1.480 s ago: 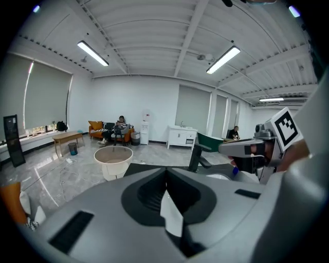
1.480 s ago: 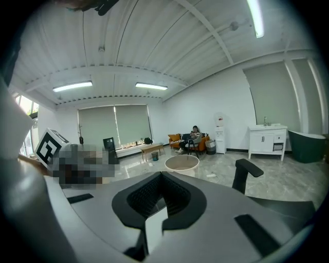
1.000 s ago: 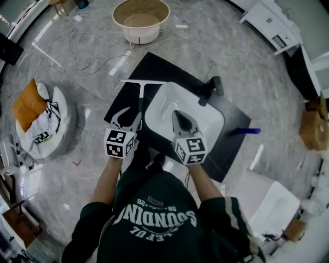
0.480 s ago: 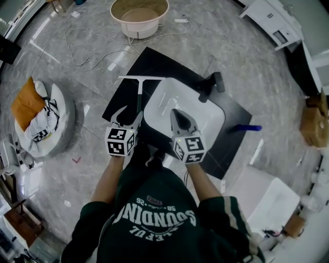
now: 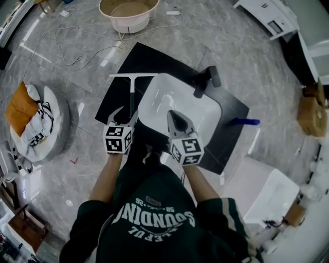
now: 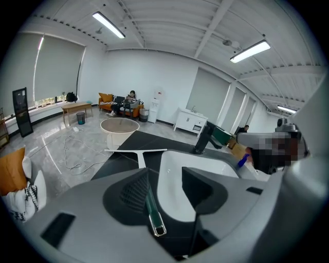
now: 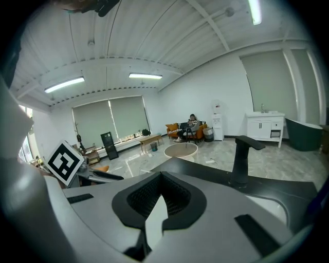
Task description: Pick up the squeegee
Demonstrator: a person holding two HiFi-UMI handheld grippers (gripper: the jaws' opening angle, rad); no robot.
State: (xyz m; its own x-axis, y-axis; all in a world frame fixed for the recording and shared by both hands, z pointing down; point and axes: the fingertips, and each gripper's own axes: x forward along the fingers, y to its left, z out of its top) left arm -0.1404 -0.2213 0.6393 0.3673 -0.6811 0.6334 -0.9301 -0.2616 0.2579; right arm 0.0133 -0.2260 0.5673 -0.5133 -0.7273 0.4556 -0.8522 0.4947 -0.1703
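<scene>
The squeegee (image 5: 131, 82) lies flat on the black counter, left of the sink, its white blade far from me and its dark green handle (image 6: 150, 204) pointing back at me. My left gripper (image 5: 125, 114) is low over the handle's near end. Its jaws have just been opening and now stand wide, with the handle and its metal loop (image 6: 158, 229) between them, close beside the left pad (image 6: 134, 191). The pads do not press on it. My right gripper (image 5: 174, 116) hovers shut over the sink's near rim, holding nothing.
The white sink basin (image 5: 198, 110) is set in the black counter (image 5: 149, 59), with a black faucet (image 5: 205, 81) at its far side and a blue object (image 5: 244, 121) to the right. On the floor are a beige tub (image 5: 128, 13), loose cables and a cushioned seat (image 5: 31, 115).
My left gripper has sunk toward the counter, so the handle's end now sits between its jaws. The right gripper has hardly moved.
</scene>
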